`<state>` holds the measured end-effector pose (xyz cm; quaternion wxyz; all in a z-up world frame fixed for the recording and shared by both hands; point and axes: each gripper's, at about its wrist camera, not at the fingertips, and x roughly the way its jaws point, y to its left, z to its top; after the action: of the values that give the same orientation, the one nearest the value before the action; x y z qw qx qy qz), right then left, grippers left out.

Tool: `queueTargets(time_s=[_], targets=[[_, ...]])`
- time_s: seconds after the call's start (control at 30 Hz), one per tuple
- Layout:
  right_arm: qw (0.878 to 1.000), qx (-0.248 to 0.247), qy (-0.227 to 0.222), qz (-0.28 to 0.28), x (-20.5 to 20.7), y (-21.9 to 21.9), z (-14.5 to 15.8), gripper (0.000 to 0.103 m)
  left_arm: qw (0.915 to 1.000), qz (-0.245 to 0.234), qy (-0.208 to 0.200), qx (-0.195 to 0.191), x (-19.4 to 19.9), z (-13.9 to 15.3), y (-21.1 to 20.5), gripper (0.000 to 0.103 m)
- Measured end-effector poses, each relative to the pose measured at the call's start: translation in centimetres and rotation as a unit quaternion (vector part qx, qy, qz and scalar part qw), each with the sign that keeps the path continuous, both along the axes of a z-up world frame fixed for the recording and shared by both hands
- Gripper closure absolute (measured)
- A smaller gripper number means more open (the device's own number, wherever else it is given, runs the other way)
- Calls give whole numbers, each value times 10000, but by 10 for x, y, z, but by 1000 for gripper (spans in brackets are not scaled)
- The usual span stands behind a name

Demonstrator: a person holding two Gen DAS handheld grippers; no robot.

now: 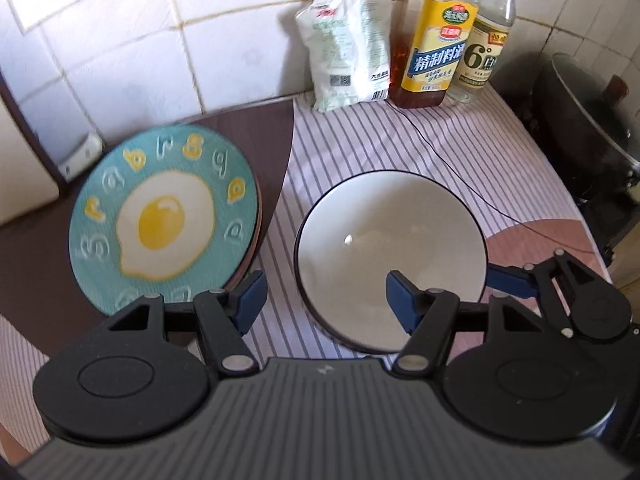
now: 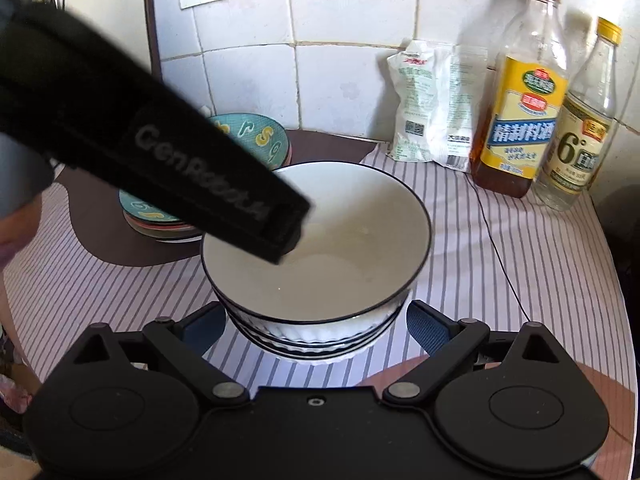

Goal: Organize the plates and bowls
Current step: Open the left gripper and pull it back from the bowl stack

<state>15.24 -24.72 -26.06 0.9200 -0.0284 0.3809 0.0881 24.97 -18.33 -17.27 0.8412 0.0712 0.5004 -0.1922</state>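
Note:
A white bowl [image 1: 390, 256] with a dark rim sits on the striped cloth, nested in a ribbed bowl [image 2: 316, 336] with dark bands. My left gripper [image 1: 327, 300] is open and straddles the bowl's left rim, one finger inside and one outside, with neither pad pressing. Its black housing [image 2: 180, 160] crosses the right wrist view. My right gripper [image 2: 316, 328] stands wide around the lower bowl, pads close to both sides; whether they touch is unclear. Its finger [image 1: 508, 280] shows at the bowl's right. A stack of plates [image 1: 164, 216], the top one teal with a fried egg, lies to the left.
Two bottles [image 1: 436, 40] and a white bag [image 1: 348, 48] stand against the tiled wall at the back. A thin black cable [image 1: 460, 168] runs across the cloth behind the bowl. A dark pot [image 1: 592, 120] stands at the right edge.

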Motion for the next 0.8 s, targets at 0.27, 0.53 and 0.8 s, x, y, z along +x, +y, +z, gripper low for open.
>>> queueTargets(time_s=[0.27,0.53,0.8], targets=[[9990,25,-402,-195,-41,1,19,4,9919,365,450,-1133,-10,13,47,38],[9950,383,-806,-445,-85,3,26,4,9837,476,557,-1644,-34,13,82,38],[9859,1015,-1214,-549,-108,10,13,3,9734,158,605,-2202,-45,-5,101,38]])
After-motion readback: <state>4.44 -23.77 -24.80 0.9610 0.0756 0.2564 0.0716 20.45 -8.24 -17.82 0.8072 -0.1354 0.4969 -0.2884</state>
